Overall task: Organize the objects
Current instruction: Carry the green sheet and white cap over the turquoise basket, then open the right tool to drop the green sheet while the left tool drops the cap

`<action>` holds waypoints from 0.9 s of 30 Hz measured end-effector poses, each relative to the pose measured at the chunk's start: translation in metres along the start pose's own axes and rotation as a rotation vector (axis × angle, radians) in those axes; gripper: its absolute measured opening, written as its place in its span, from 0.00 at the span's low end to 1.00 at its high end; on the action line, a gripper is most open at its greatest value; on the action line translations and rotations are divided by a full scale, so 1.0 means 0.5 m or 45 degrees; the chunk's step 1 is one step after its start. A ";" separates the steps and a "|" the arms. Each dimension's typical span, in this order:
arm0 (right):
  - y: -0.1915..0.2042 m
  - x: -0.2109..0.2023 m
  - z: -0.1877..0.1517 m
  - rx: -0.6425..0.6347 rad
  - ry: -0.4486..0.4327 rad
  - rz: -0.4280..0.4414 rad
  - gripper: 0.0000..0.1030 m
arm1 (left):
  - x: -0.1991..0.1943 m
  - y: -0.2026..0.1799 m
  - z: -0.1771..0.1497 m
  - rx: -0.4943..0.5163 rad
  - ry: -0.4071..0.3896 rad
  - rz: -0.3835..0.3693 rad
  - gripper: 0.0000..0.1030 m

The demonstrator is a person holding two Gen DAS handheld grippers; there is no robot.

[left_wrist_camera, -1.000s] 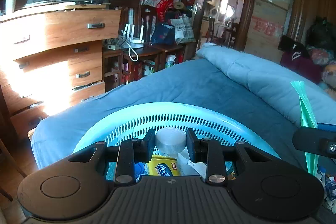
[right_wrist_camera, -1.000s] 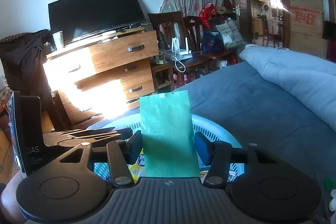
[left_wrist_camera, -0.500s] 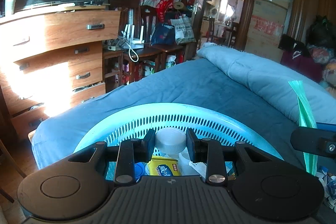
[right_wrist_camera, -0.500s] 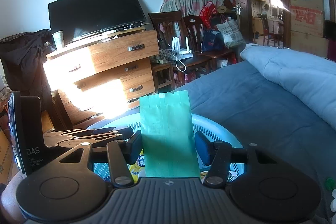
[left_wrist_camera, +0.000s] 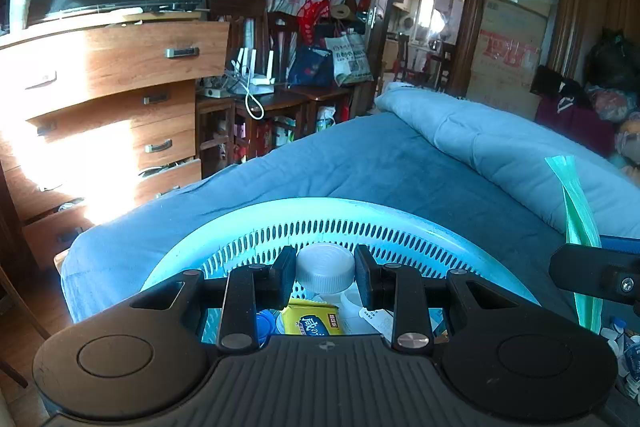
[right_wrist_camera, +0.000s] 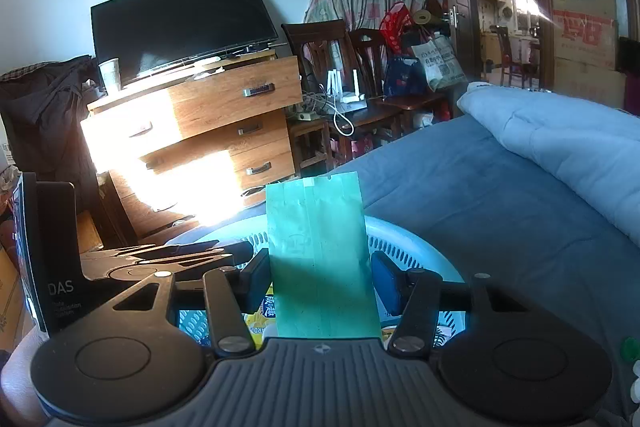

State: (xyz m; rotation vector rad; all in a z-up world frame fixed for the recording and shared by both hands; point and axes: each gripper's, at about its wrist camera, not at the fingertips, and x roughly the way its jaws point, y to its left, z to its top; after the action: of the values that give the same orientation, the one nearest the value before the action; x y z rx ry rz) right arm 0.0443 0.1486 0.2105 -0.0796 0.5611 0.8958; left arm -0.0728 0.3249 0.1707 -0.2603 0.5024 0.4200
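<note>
My left gripper [left_wrist_camera: 325,277] is shut on a white-capped bottle [left_wrist_camera: 325,271] and holds it over a light blue slotted basket [left_wrist_camera: 360,219] on the bed. A yellow packet [left_wrist_camera: 311,323] and a blue cap [left_wrist_camera: 266,323] lie in the basket below it. My right gripper [right_wrist_camera: 320,281] holds a flat green packet [right_wrist_camera: 320,259] upright between its fingers over the same basket [right_wrist_camera: 408,239]. The green packet also shows edge-on at the right of the left wrist view [left_wrist_camera: 578,227]. The left gripper shows at the left of the right wrist view [right_wrist_camera: 160,259].
The basket sits on a blue bedspread [left_wrist_camera: 380,163] with a folded light blue quilt [left_wrist_camera: 500,151] behind it. A wooden dresser [left_wrist_camera: 100,99] with a TV stands beyond the bed's left edge. Small items lie at the lower right [left_wrist_camera: 628,351].
</note>
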 end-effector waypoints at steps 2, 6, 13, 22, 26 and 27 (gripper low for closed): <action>-0.002 0.003 -0.001 0.000 -0.001 0.000 0.55 | 0.001 0.000 0.002 0.000 0.000 0.001 0.32; -0.005 0.005 -0.003 0.002 0.001 0.000 0.55 | 0.001 -0.001 0.001 0.002 0.001 0.000 0.32; -0.008 0.007 -0.008 0.004 0.003 0.001 0.55 | 0.003 0.001 0.002 0.002 0.001 0.000 0.32; -0.010 0.008 -0.008 0.007 0.006 0.003 0.55 | 0.003 0.000 0.002 0.004 0.001 -0.001 0.32; -0.011 0.012 -0.009 0.006 0.009 0.005 0.55 | 0.003 0.001 0.002 0.003 0.001 0.002 0.32; -0.011 0.014 -0.010 0.007 0.009 0.006 0.55 | 0.005 0.002 0.002 0.002 0.000 0.004 0.32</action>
State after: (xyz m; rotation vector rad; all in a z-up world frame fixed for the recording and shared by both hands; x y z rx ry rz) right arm 0.0497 0.1489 0.2020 -0.0763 0.5711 0.8988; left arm -0.0708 0.3272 0.1701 -0.2578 0.5035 0.4229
